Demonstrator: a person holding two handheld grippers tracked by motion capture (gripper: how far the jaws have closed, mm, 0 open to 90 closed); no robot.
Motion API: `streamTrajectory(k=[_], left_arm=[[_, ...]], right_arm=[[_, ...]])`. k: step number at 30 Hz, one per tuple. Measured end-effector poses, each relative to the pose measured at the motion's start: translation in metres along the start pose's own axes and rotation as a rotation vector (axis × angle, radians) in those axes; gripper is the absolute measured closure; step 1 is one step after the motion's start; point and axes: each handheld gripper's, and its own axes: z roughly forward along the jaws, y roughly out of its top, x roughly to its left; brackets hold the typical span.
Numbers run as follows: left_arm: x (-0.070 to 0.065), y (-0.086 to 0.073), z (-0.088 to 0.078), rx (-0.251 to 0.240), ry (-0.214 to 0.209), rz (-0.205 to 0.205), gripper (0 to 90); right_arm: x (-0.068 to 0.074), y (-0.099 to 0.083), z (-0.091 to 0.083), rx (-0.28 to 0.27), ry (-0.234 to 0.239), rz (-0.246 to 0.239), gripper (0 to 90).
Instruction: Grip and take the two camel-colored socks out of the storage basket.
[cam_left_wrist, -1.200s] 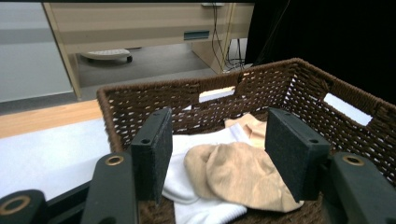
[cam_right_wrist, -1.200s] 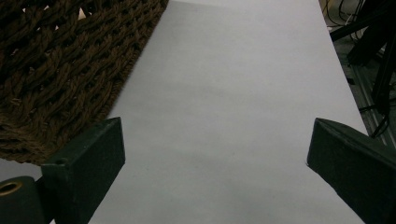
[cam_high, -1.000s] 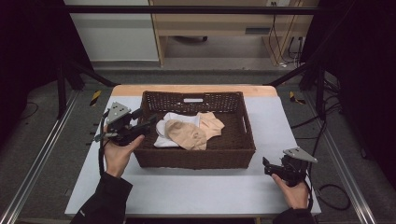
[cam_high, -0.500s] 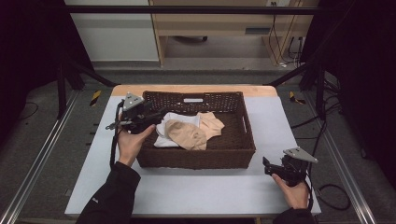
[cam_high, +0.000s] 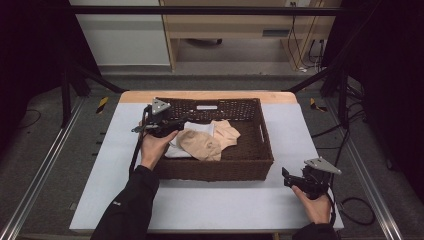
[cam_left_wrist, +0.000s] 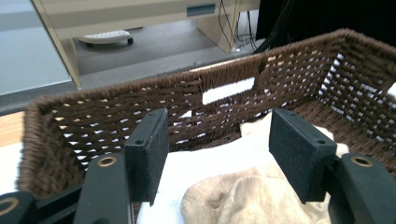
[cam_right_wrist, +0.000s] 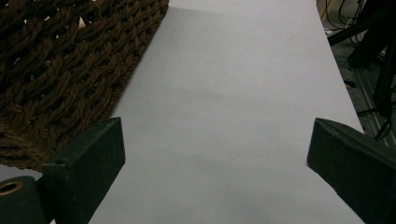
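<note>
A dark brown wicker basket (cam_high: 250, 167) stands mid-table, holding a beige cloth (cam_high: 202, 144) that lies on a white cloth (cam_high: 200, 127). My left gripper (cam_high: 176, 126) reaches over the basket's left rim, just above the cloths. In the left gripper view it (cam_left_wrist: 222, 163) is open, with the beige cloth (cam_left_wrist: 247, 200) and white cloth (cam_left_wrist: 196, 172) below and nothing between the pads. The right gripper (cam_high: 286, 178) hovers low over the table off the basket's front right corner. Its jaws (cam_right_wrist: 215, 158) stand wide open over bare table.
The white table top (cam_high: 215, 205) has free room in front of the basket and on both sides. In the right gripper view the basket's corner (cam_right_wrist: 56, 70) lies at upper left. A wooden desk (cam_high: 235, 25) and cables stand beyond the table.
My left gripper has moved right, from beside the basket's left wall to over its rim and above the cloths. The right gripper has stayed put.
</note>
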Motion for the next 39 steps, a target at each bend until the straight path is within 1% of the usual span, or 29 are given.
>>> streamTrajectory(k=[3,5,6,8,9,10,11,12,14,16,19,20,22,23,24,26,27,29,30,31,32,33,38,39], left_arm=[[-0.001,-0.004,0.007,0.022,0.003,0.007,37.4],[-0.001,-0.007,0.011,0.051,0.007,0.017,37.4],[-0.001,-0.007,0.011,0.051,0.007,0.017,37.5],[0.000,-0.013,0.015,0.076,0.013,0.021,38.5],[0.000,-0.013,0.015,0.076,0.013,0.021,39.5],[0.000,-0.016,0.017,0.084,0.016,0.011,39.5],[0.000,-0.017,0.018,0.103,0.013,0.013,40.2],[0.001,-0.018,0.018,0.110,0.009,0.014,40.2],[0.000,-0.021,0.019,0.106,0.006,0.007,39.9],[0.000,-0.022,0.020,0.109,0.007,0.011,40.2],[0.000,-0.026,0.021,0.136,0.008,0.030,41.0],[0.000,-0.026,0.021,0.136,0.008,0.030,41.1],[-0.002,-0.028,0.023,0.179,0.004,0.064,41.4],[-0.002,-0.028,0.023,0.179,0.004,0.064,41.5],[-0.005,-0.030,0.025,0.196,0.008,0.088,41.8],[-0.005,-0.030,0.025,0.201,0.005,0.091,42.1],[-0.006,-0.031,0.026,0.218,-0.003,0.085,42.9],[-0.005,-0.032,0.028,0.235,0.001,0.084,44.8],[-0.005,-0.032,0.028,0.235,0.001,0.084,46.2],[-0.005,-0.033,0.028,0.257,0.002,0.084,48.1],[-0.005,-0.033,0.029,0.263,0.002,0.084,49.5],[-0.005,-0.033,0.029,0.263,0.002,0.084,51.3],[-0.005,-0.034,0.032,0.317,-0.005,0.078,60.7],[-0.005,-0.034,0.032,0.317,-0.005,0.078,63.7]], right_arm=[[0.000,0.000,0.001,0.002,0.002,0.000,4.5],[0.000,0.000,0.001,0.003,0.004,0.002,4.6],[0.000,0.000,0.001,0.003,0.004,0.002,4.6],[-0.001,0.000,0.000,0.001,0.003,0.003,4.6],[-0.001,0.000,0.000,0.001,0.003,0.003,4.6],[-0.001,0.000,0.000,0.001,0.003,0.004,4.6],[-0.001,0.000,0.000,0.004,0.005,0.005,4.6],[-0.001,0.000,0.000,0.004,0.004,0.005,4.6],[-0.001,-0.001,0.001,0.004,0.003,0.003,4.6],[-0.001,-0.001,0.002,0.009,0.003,-0.001,4.6],[-0.001,-0.001,0.002,0.010,0.005,-0.002,4.6],[-0.001,-0.001,0.002,0.010,0.005,-0.002,4.6],[-0.001,-0.001,0.002,0.013,0.006,-0.001,4.6],[-0.001,-0.001,0.002,0.015,0.006,0.000,4.6],[-0.001,-0.001,0.002,0.015,0.006,-0.001,4.6],[-0.001,-0.001,0.002,0.015,0.006,-0.001,4.6],[-0.001,-0.001,0.003,0.013,0.005,0.000,4.6],[-0.001,-0.001,0.003,0.016,0.005,0.001,4.7],[0.000,-0.002,0.003,0.019,0.007,0.000,4.7],[0.000,-0.002,0.003,0.020,0.007,0.000,4.7],[0.000,-0.002,0.003,0.019,0.007,-0.003,4.8],[0.000,-0.002,0.002,0.017,0.007,-0.005,4.8],[0.000,-0.002,0.003,0.018,0.009,0.000,4.8],[0.000,-0.002,0.003,0.018,0.009,0.000,4.8]])
